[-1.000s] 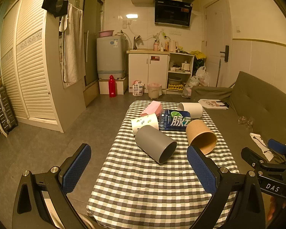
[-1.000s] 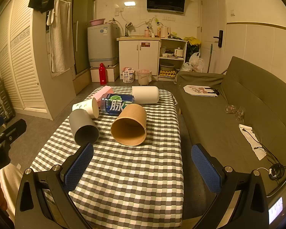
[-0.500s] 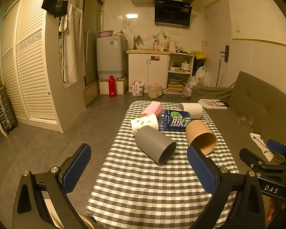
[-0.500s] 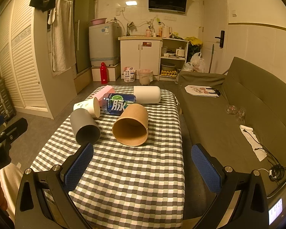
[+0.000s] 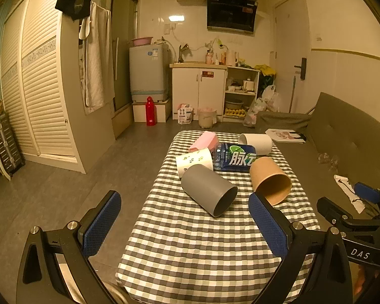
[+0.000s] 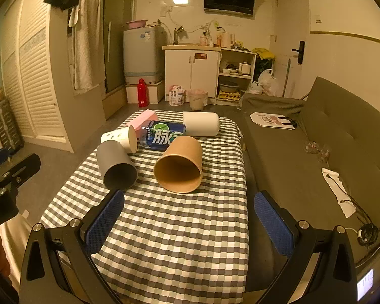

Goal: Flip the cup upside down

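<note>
Several cups lie on their sides on a checked tablecloth (image 5: 190,243) (image 6: 179,230). A grey cup (image 5: 208,193) (image 6: 116,168) points its mouth toward me. Beside it lies a brown paper cup (image 5: 269,179) (image 6: 180,166), mouth toward me too. Behind them are a patterned white cup (image 5: 194,161) (image 6: 121,136), a plain white cup (image 5: 256,143) (image 6: 201,123) and a pink cup (image 5: 204,141) (image 6: 145,118). My left gripper (image 5: 183,224) is open, short of the grey cup. My right gripper (image 6: 188,224) is open, short of the brown cup. Neither holds anything.
A blue labelled bottle (image 5: 235,157) (image 6: 163,135) lies among the cups. A grey sofa (image 6: 316,147) runs along the table's right side. The other gripper's body shows at far right (image 5: 357,225) in the left view and far left (image 6: 5,185) in the right view. Floor lies left.
The right gripper has crept a little forward toward the brown cup. The left gripper has barely moved. The cups lie as before.
</note>
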`<state>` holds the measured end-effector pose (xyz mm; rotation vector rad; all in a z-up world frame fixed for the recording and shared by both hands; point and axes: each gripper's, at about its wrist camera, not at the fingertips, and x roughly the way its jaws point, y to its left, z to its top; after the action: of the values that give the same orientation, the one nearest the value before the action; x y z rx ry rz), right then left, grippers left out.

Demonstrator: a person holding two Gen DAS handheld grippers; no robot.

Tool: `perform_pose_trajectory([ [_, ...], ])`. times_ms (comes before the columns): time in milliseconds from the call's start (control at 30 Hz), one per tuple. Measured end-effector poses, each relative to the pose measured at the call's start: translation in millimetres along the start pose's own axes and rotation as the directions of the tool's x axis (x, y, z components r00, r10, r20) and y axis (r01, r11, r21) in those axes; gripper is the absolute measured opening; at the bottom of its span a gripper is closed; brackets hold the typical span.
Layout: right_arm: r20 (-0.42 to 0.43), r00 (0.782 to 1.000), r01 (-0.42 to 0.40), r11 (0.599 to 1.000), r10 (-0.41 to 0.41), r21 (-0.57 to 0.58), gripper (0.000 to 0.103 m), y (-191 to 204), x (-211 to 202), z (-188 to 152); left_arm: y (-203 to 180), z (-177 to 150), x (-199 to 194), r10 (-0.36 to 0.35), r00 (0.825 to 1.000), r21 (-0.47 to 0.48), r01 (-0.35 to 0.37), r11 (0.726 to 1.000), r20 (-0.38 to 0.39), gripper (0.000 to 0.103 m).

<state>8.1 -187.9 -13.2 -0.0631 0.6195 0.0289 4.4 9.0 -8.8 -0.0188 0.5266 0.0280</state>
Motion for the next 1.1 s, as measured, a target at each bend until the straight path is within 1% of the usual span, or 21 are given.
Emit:
perform_pose_trajectory([
  [233, -0.018, 1.0, -0.024, 0.999, 0.024, -0.035, 0.103, 6, 11, 9, 2, 7, 14, 0.0, 1.0, -0.015, -0.001, 1.0, -0.029, 0.103],
  [367, -0.034, 0.998, -0.052, 0.996, 0.049, -0.07, 0.103, 7, 26, 22, 6, 14, 28, 0.008, 0.999, -0.018, -0.009, 1.0, -0.05, 0.103],
  [500, -0.069, 0.994, -0.093, 0.986, 0.084, -0.141, 0.103, 8, 51, 45, 14, 22, 53, 0.042, 0.996, -0.018, -0.044, 0.999, -0.083, 0.103],
  [600, -0.116, 0.988, -0.131, 0.964, 0.106, -0.23, 0.103, 14, 81, 68, 22, 28, 75, 0.063, 0.992, -0.035, -0.068, 0.997, -0.11, 0.103],
  [733, -0.173, 0.977, -0.181, 0.914, 0.125, -0.363, 0.103, 27, 125, 95, 31, 36, 105, 0.093, 0.986, -0.056, -0.101, 0.993, -0.138, 0.103],
  [800, -0.218, 0.968, -0.211, 0.864, 0.122, -0.458, 0.103, 40, 154, 105, 37, 39, 122, 0.107, 0.982, -0.066, -0.119, 0.991, -0.153, 0.103],
  [900, -0.285, 0.952, -0.26, 0.79, 0.113, -0.555, 0.103, 55, 193, 111, 44, 40, 143, 0.124, 0.976, -0.077, -0.14, 0.987, -0.18, 0.103],
  [1000, -0.346, 0.932, -0.312, 0.734, 0.111, -0.604, 0.103, 72, 231, 115, 50, 42, 164, 0.137, 0.969, -0.088, -0.157, 0.984, -0.206, 0.103],
  [1100, -0.392, 0.915, -0.345, 0.697, 0.099, -0.628, 0.102, 84, 265, 114, 54, 42, 185, 0.15, 0.962, -0.088, -0.174, 0.981, -0.229, 0.103],
])
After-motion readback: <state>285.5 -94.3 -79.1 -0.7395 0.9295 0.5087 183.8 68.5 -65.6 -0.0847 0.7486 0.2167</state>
